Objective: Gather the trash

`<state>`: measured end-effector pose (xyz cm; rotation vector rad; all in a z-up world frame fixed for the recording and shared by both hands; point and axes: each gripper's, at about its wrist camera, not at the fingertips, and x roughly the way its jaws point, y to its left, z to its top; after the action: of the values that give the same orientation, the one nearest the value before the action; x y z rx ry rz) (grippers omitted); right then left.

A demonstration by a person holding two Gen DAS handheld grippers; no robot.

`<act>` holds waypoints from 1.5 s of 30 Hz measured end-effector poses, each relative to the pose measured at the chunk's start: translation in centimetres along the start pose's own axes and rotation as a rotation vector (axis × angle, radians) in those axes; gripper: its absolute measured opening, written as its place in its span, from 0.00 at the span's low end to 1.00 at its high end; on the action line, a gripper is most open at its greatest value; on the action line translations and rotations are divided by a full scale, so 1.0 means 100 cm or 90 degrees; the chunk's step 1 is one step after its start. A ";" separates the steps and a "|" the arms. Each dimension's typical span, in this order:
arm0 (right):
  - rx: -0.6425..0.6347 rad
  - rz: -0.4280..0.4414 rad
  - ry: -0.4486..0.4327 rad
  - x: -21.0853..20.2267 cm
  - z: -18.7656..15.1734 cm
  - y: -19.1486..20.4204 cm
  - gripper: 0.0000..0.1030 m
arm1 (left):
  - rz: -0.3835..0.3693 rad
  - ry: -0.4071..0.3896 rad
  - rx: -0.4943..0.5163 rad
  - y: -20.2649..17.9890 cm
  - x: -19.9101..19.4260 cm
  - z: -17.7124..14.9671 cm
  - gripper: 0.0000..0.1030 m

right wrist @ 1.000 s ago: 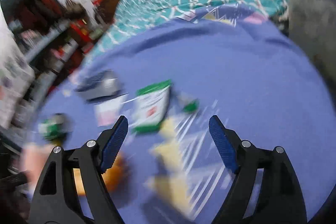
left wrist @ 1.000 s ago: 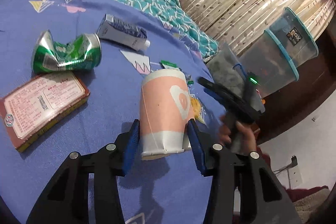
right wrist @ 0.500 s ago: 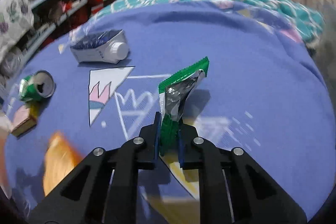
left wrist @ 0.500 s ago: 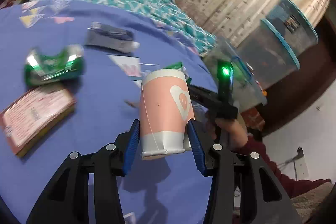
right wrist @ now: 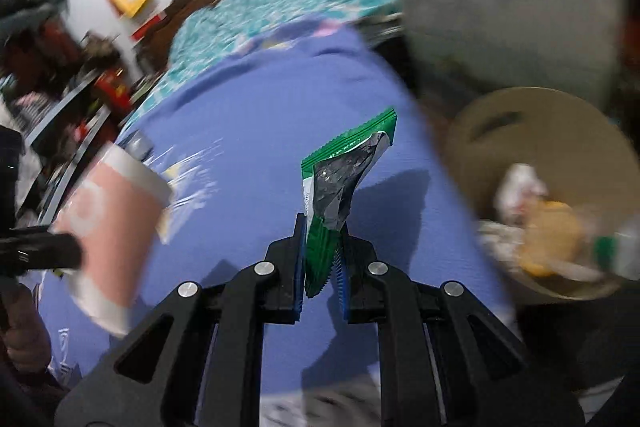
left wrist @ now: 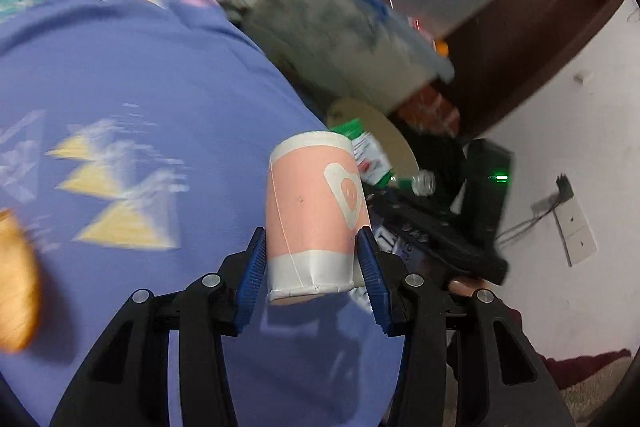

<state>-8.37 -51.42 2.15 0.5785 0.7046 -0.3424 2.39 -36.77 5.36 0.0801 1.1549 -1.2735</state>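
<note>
Tan and round, the bin [right wrist: 536, 187] sits on the floor just past the edge of the bed [right wrist: 256, 131]. It is the place both bits of trash need to go, I think. From the right gripper [right wrist: 322, 269], the bin lies ahead and off to the right, and lower down. So the right hand looks nearer to the bin than the left one.

That right gripper is squeezed tight on a green wrapper [right wrist: 340, 187]. The wrapper is thin, crinkly and shiny silver inside. It sticks up long and straight from the tongs and leans a bit toward the bin.

The left gripper [left wrist: 312, 267] is clamped on the bottom of a paper cup [left wrist: 316, 215]. The cup is pink with white bands and a heart shape. It stands up with its open top away from the tongs. From the cup, the bin [left wrist: 380, 135] peeks out just behind and to the right.

Some trash is in the bin, but it is too blurry to name. A big grey tub [right wrist: 508, 15] with a blue rim stands behind the bin. The bed cover is soft and purple.
</note>
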 end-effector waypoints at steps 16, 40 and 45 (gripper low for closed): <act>0.158 -0.085 -0.118 -0.045 0.024 -0.115 0.75 | 0.036 0.066 0.125 -0.085 0.142 0.076 0.44; 0.155 -0.045 -0.158 -0.054 -0.026 0.009 0.75 | 0.264 -0.064 0.126 -0.040 0.039 0.013 0.72; 0.118 -0.010 -0.123 -0.036 -0.038 0.059 0.75 | 0.326 -0.101 0.093 -0.014 -0.015 -0.016 0.72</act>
<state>-10.07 -44.04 4.55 0.7055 0.4951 -0.4754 0.59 -35.28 6.39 0.3546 0.8329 -0.8859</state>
